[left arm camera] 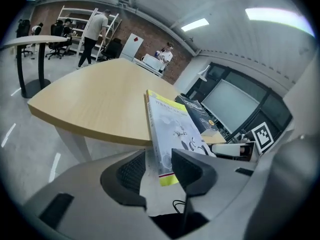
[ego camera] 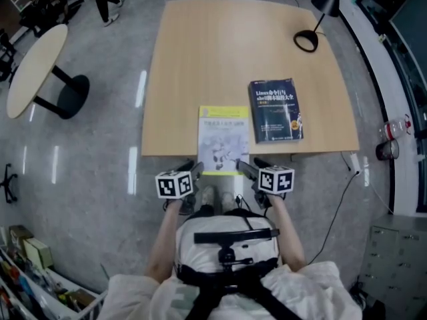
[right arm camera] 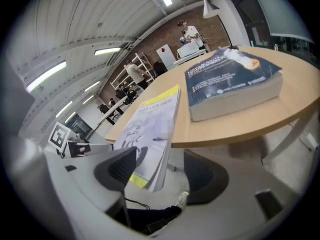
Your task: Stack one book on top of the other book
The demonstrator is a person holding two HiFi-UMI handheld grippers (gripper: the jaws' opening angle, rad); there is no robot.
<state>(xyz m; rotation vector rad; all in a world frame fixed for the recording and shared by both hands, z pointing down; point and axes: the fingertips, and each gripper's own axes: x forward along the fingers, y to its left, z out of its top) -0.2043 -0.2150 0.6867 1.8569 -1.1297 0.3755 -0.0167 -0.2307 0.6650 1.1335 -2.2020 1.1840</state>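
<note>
A thin white book with yellow bands [ego camera: 223, 139] lies at the wooden table's [ego camera: 200, 59] near edge, its near end hanging over it. A thick dark blue book [ego camera: 275, 111] lies flat just to its right, apart from it. My left gripper [ego camera: 193, 167] is at the white book's near left corner and my right gripper [ego camera: 243, 165] at its near right corner. In the left gripper view the white book [left arm camera: 172, 129] reaches in between the jaws of the left gripper [left arm camera: 155, 171], which stand apart. In the right gripper view the white book [right arm camera: 152, 124] sits between the wide jaws of the right gripper [right arm camera: 160, 171], with a gap beside it.
A black lamp's ring base [ego camera: 305, 40] stands at the table's far right. A round side table [ego camera: 33, 69] is off to the left on the grey floor. A cable and a bottle [ego camera: 393, 129] lie right of the table, with a grey cabinet [ego camera: 393, 259] nearer.
</note>
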